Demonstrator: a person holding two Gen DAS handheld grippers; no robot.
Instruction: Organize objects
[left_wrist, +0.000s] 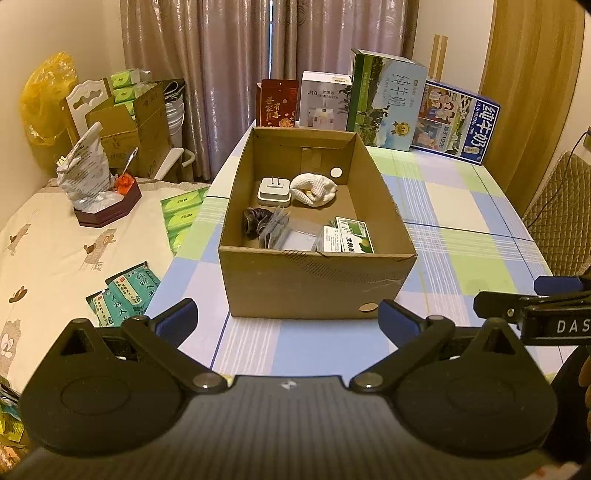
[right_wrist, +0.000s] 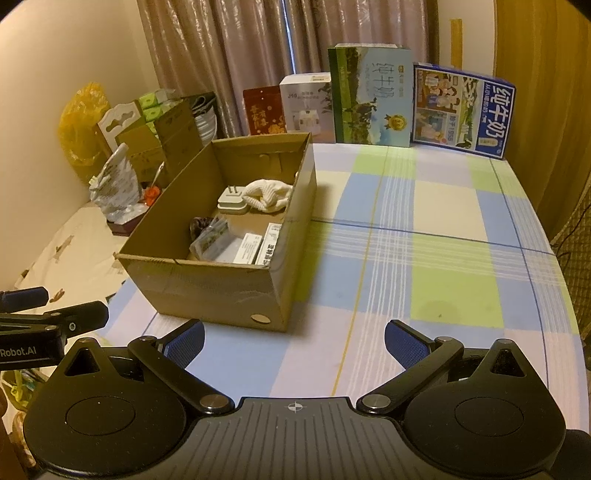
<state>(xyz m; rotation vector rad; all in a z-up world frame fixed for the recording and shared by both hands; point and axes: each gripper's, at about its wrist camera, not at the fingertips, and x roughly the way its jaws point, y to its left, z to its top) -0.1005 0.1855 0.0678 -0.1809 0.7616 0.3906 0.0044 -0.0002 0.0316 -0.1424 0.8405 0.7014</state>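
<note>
Both pairs of fingers are spread wide with nothing between them: your left gripper (left_wrist: 287, 319) hangs just short of the near wall of the cardboard box (left_wrist: 317, 284), and your right gripper (right_wrist: 294, 341) is over bare checked tablecloth (right_wrist: 436, 236) to the box's right. The box already holds a white plug adapter (left_wrist: 274, 189), a balled white cloth (left_wrist: 314, 189), a dark coiled item (left_wrist: 254, 221), some clear sachets (left_wrist: 280, 230) and green-and-white packets (left_wrist: 349, 240). On your side of the cloth I can see nothing loose left to collect, so my reading is that the sorting on this table is close to done, or that the next pieces lie off to the left, on the cream-covered surface (left_wrist: 55, 251) where teal packets (left_wrist: 123, 295) sit near the table edge.

If you go for those, take one packet at a time with the left gripper. They lie flat and overlap, so come in low with the jaws across a free edge rather than pressing down on the stack. Flat foil tends to slide; close gently and lift only once it bends up between the pads.

When you carry to the box, clear the near wall fully before lowering, and aim for the bare floor behind the sachets so you don't bury the adapter. Keep the right gripper back from the box's right wall, since a nudge there would likely skid the light box across the smooth cloth.
</note>
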